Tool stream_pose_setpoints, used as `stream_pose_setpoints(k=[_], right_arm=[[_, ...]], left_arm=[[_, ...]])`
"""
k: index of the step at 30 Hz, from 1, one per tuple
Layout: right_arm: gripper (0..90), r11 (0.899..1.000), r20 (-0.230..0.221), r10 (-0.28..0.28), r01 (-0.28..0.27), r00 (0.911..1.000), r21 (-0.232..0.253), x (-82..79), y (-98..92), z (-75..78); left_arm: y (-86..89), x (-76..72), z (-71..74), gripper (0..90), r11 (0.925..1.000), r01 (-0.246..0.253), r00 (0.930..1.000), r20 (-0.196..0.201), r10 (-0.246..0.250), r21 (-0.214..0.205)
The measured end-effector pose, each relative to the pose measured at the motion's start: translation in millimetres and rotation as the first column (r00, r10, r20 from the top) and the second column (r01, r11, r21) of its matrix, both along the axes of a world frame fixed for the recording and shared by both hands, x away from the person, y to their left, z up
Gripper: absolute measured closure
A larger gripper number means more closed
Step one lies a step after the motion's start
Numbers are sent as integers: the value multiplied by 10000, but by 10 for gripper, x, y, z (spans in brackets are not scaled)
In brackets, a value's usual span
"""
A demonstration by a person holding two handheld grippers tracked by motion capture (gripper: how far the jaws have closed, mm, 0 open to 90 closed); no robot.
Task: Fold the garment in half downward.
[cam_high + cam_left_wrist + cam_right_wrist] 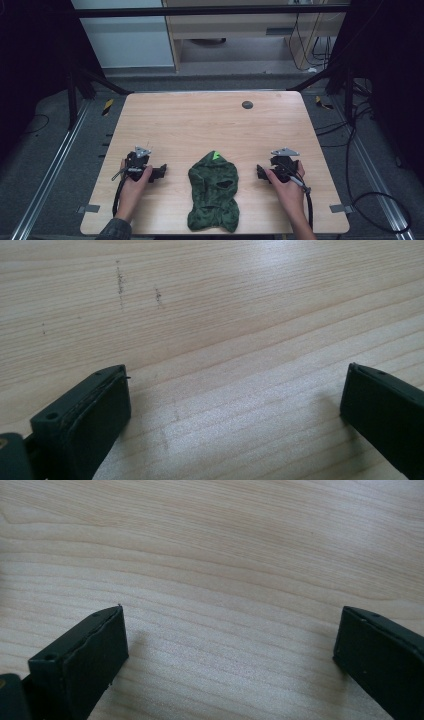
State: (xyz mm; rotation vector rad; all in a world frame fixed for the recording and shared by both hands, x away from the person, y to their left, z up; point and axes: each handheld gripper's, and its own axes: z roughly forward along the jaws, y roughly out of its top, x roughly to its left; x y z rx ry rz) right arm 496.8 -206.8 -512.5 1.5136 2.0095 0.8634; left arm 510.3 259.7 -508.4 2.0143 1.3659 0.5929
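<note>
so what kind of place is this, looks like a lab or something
Most likely a lab or data-recording setup, not a home: a bare wooden table ringed by a dark metal frame, loose cables on the floor, and a person holding a gripper in each hand beside a green garment.

— What stood around the work area?
— A light wooden table (210,120) sat on grey floor (45,150), with metal rails (55,165) along both sides.
— And behind it?
— A pale cabinet (240,25) and a white panel (125,40) beyond a dark crossbar (210,10). Cables (370,150) trailed over the floor at right, and black curtains (30,60) darkened both edges.
</note>
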Motion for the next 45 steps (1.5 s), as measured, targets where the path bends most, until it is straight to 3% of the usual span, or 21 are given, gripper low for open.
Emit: stream_pose_setpoints(k=[15,18,20,28,30,31,33,35,36,37,40,43,45], right_arm=[[75,9998,76,184,-184,9998,-44,-4,13,13],[192,9992,35,407,-407,9992,-12,-11,55,48],[218,9980,-1,628,-628,9980,-110,-16,95,67],[388,9894,213,1453,-1451,9892,-68,-55,246,212],[451,9813,114,1925,-1925,9812,-9,-60,329,276],[451,9813,114,1925,-1925,9812,-9,-60,329,276],[522,9717,111,2362,-2362,9716,-24,-54,407,329],[548,9626,-28,2708,-2708,9626,-47,-42,457,360],[559,9585,-76,2852,-2852,9584,19,-34,482,377],[577,9524,-118,3048,-3048,9523,31,-22,501,395],[609,9366,-378,3504,-3503,9358,104,14,567,428],[627,9210,-539,3888,-3895,9197,-28,52,638,435],[648,9079,-615,4183,-4191,9062,7,82,680,449]], left_arm=[[-11,6,11,32,9997,259,9996,65,-259,-30],[-57,3,50,36,9985,525,9986,9,-525,165],[-86,-2,80,38,9974,666,9977,94,-668,284],[-242,-38,187,57,9906,1361,9906,139,-1363,155],[-364,-32,223,77,9829,1830,9831,23,-1831,223],[-364,-32,223,78,9829,1830,9831,23,-1831,223],[-450,-29,268,111,9778,2086,9780,-6,-2086,186],[-583,-18,343,120,9645,2624,9650,-41,-2624,308],[-583,-18,343,148,9645,2624,9650,-41,-2624,308],[-665,4,383,162,9548,2931,9561,-172,-2927,493],[-753,56,432,190,9418,3327,9426,-457,-3307,474],[-797,91,459,230,9368,3454,9380,-524,-3427,559],[-846,137,494,238,9288,3676,9289,-669,-3643,465]])
